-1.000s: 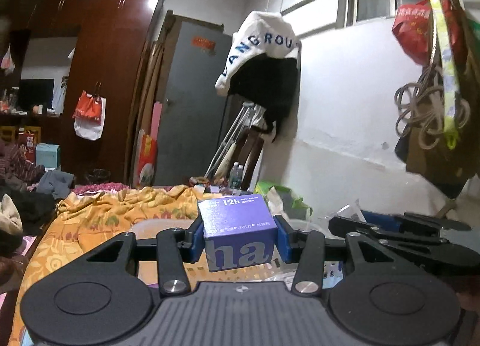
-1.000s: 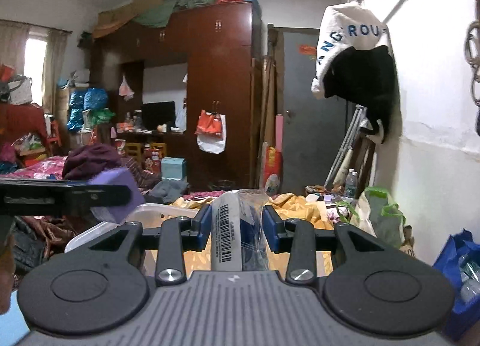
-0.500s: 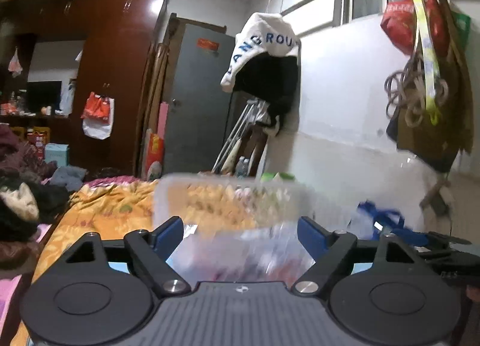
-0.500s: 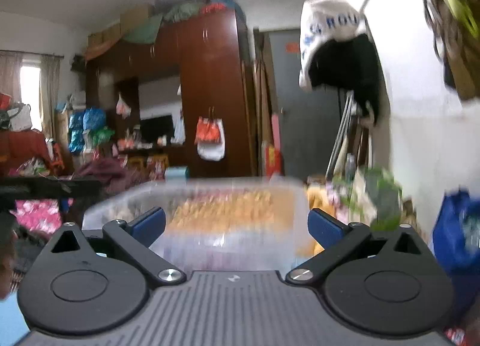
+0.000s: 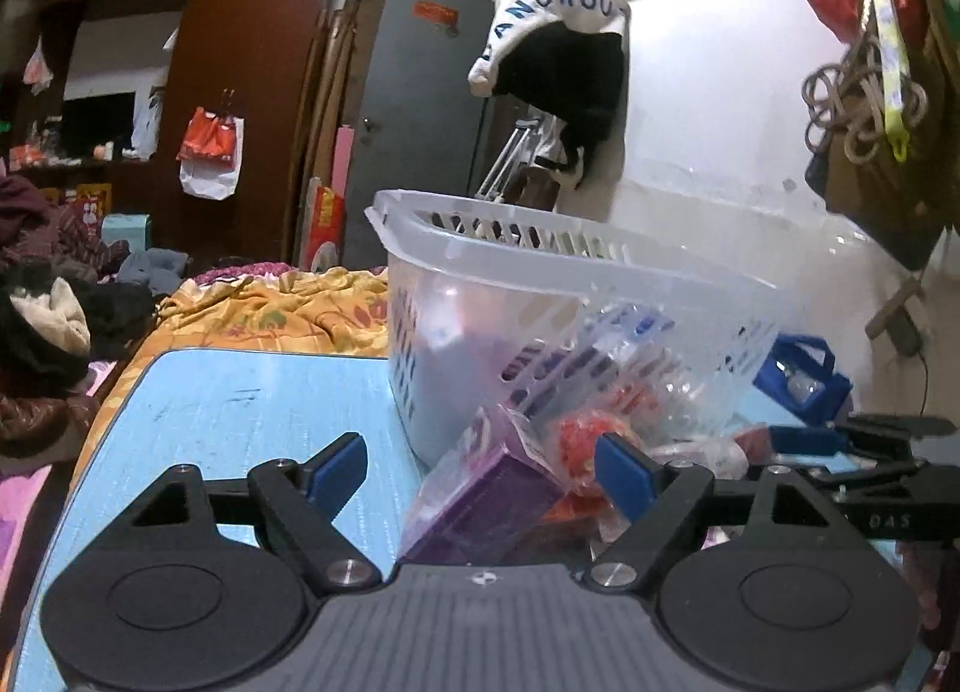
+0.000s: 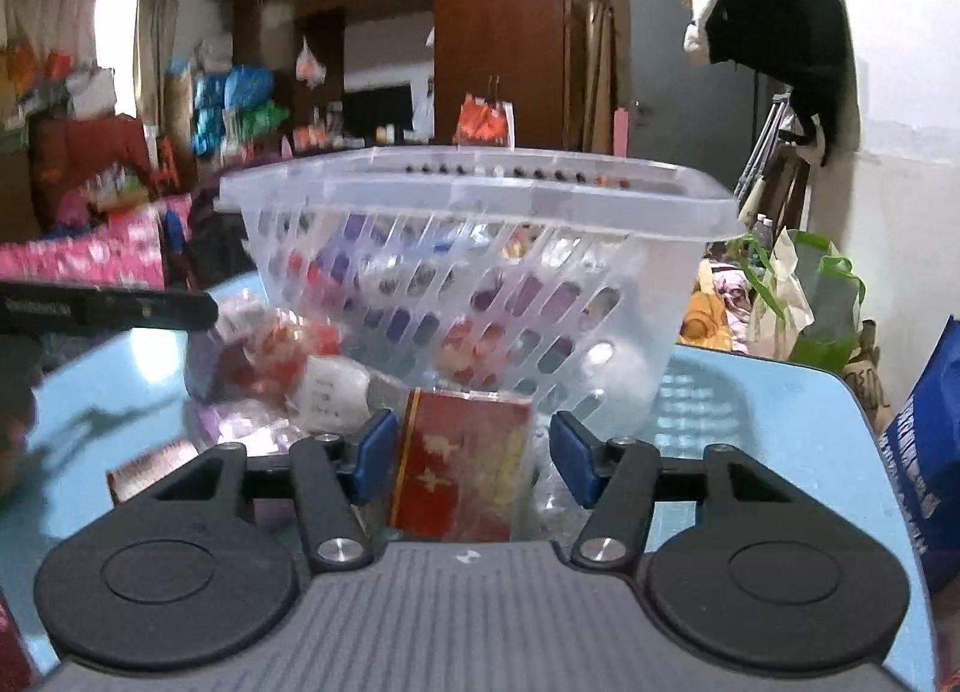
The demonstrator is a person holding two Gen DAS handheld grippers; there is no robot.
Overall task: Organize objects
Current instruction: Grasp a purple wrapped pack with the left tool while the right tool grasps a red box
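A clear slotted basket [image 5: 540, 248] [image 6: 480, 194] stands on the light blue table [image 5: 240, 404] and holds several packets. In front of it lie loose packets. My left gripper [image 5: 480, 470] is open low over the table, with a purple packet in clear wrap [image 5: 486, 506] lying between its jaws, untouched by the pads. My right gripper [image 6: 474, 452] has its jaws closing around a red box with gold print [image 6: 462, 470]. A gap still shows at the box's right side. Red and white wrapped packets [image 6: 270, 350] lie to its left.
A blue bag [image 6: 924, 452] and a green bag [image 6: 822, 296] stand past the table's right edge. A bed with an orange cover [image 5: 270, 308] lies beyond the table. Clothes hang on the white wall [image 5: 558, 68].
The left gripper no longer holds the purple-blue box, nor the right the white barcode packet. Both opened and dropped to the table before the basket, now straddling new items.
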